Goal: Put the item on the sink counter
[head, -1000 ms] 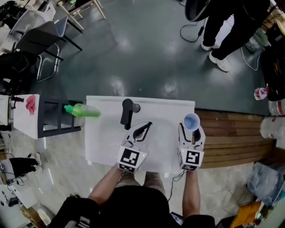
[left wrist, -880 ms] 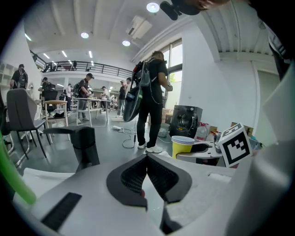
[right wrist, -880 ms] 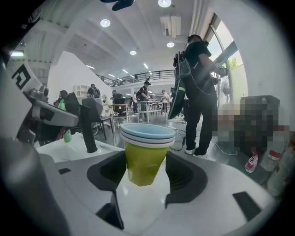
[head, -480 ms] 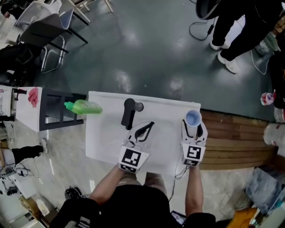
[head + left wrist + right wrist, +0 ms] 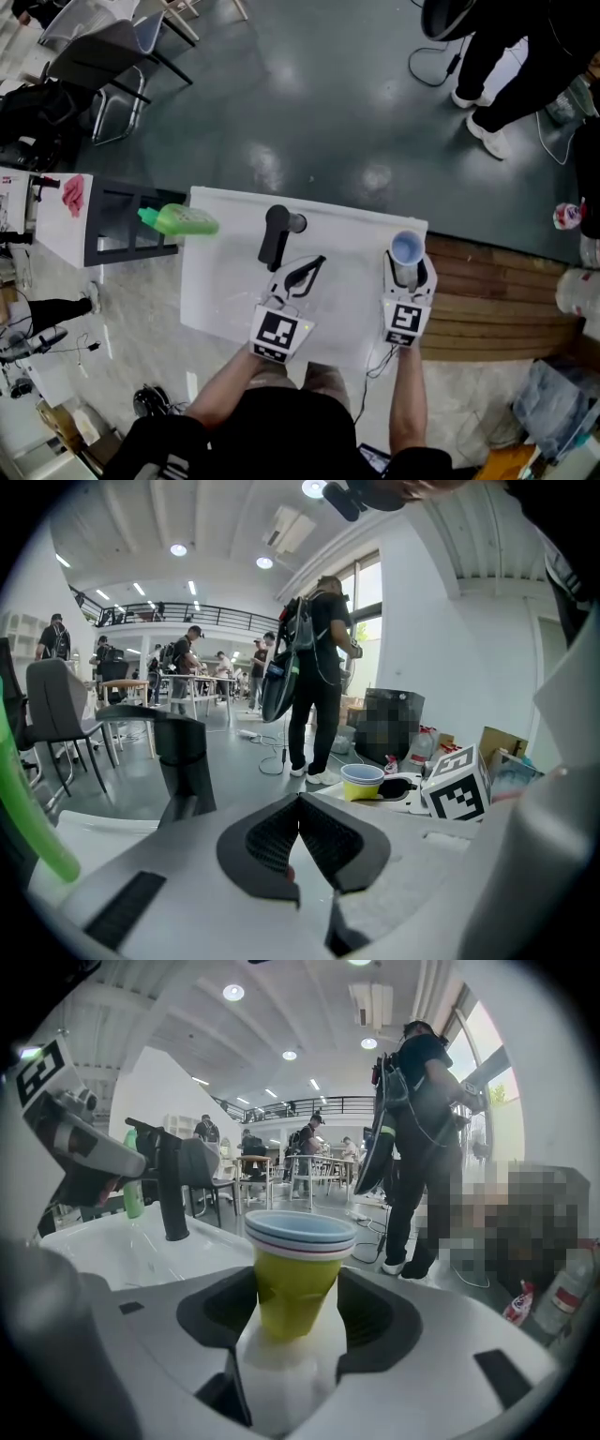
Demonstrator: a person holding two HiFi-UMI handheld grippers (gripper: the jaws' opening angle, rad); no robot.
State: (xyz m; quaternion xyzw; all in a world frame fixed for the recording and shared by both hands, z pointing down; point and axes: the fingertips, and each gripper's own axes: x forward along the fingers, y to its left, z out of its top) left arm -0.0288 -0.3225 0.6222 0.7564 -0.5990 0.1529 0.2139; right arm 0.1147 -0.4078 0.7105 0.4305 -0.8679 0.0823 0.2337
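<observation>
Closest in, clamped in the right hand-held gripper: a stack of nested cups, jaws spread wide and pressing the yellow outer wall on both sides, blue rim uppermost, more rims layered just under it; upright over the right end of the white counter, near its edge; from above, just one pale-blue circle. Beside it, the left hand-held gripper, ribbed black pads shut tip to tip on nothing, over the middle of the counter. Count so far: two hand-held grippers, one cup stack. Further out, one matte black tap, a stubby post with a flat arm; then one glossy green bottle lying on its side across the counter's far-left edge. Beyond, a dark open rack; a pink rag; wooden slats at right; a shiny grey floor; metal-legged chairs; a person's dark legs.
</observation>
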